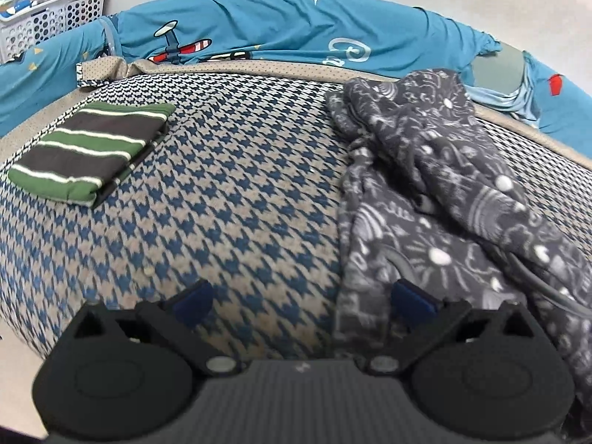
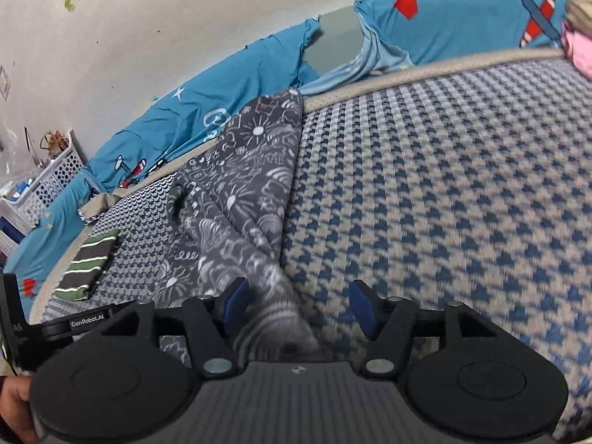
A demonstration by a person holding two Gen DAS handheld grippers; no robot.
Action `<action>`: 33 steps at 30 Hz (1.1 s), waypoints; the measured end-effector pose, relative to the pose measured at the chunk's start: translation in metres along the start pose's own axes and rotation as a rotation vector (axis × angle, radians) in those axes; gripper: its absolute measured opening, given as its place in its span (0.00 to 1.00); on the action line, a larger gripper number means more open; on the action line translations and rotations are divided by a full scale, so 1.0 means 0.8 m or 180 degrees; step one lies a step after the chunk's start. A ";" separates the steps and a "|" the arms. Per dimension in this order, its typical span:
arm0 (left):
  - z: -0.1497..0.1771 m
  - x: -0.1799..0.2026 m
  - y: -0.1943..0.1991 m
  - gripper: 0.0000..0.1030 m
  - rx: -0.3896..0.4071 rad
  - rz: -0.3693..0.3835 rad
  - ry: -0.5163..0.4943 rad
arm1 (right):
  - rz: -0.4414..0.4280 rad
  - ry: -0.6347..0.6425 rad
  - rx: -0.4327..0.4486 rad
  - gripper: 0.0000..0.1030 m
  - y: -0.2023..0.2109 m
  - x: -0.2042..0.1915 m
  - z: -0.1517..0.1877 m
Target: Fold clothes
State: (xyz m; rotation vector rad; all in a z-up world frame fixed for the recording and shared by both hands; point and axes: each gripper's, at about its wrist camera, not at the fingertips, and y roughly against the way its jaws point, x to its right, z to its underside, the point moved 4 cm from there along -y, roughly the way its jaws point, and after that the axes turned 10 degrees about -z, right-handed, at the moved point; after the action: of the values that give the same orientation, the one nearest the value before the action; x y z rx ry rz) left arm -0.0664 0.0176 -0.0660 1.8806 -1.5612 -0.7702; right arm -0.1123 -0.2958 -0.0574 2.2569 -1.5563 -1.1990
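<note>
A crumpled dark grey garment with white doodle print (image 1: 444, 185) lies on the houndstooth-covered surface (image 1: 236, 192); it also shows in the right wrist view (image 2: 240, 207). My left gripper (image 1: 301, 301) is open, its right finger over the garment's left edge. My right gripper (image 2: 299, 305) is open, with the garment's near end lying between its fingers. A folded green, grey and white striped garment (image 1: 92, 148) lies at the far left, also seen in the right wrist view (image 2: 90, 262).
A blue cartoon-print sheet (image 1: 296, 33) bunches along the back against the wall. A white perforated basket (image 1: 48, 11) stands at the back left. Pink and beige cloth (image 2: 577, 37) sits at the far right. The left gripper's body (image 2: 55, 325) shows in the right wrist view.
</note>
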 end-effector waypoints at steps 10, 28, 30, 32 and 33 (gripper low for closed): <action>0.010 0.004 0.006 1.00 0.0013 0.0042 0.0006 | -0.0184 -0.0415 -0.0052 0.65 -0.005 0.017 0.016; 0.009 -0.013 0.014 1.00 0.0061 0.0002 0.0188 | -0.0470 0.0732 0.0441 0.07 0.033 -0.084 0.030; 0.008 -0.019 0.017 1.00 0.0080 0.0006 0.0249 | -0.0533 0.0906 0.0438 0.06 0.033 -0.106 0.040; 0.007 -0.024 0.018 1.00 0.0074 0.0013 0.0303 | -0.0621 0.1011 0.0385 0.06 0.029 -0.126 0.049; 0.007 -0.027 0.019 1.00 0.0073 0.0010 0.0325 | -0.0667 0.1038 0.0356 0.06 0.027 -0.134 0.053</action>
State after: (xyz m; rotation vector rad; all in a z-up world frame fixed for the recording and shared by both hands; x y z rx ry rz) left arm -0.0835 0.0364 -0.0571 1.9028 -1.5154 -0.6470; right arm -0.1720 -0.2027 -0.0186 2.5812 -1.3209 -0.7462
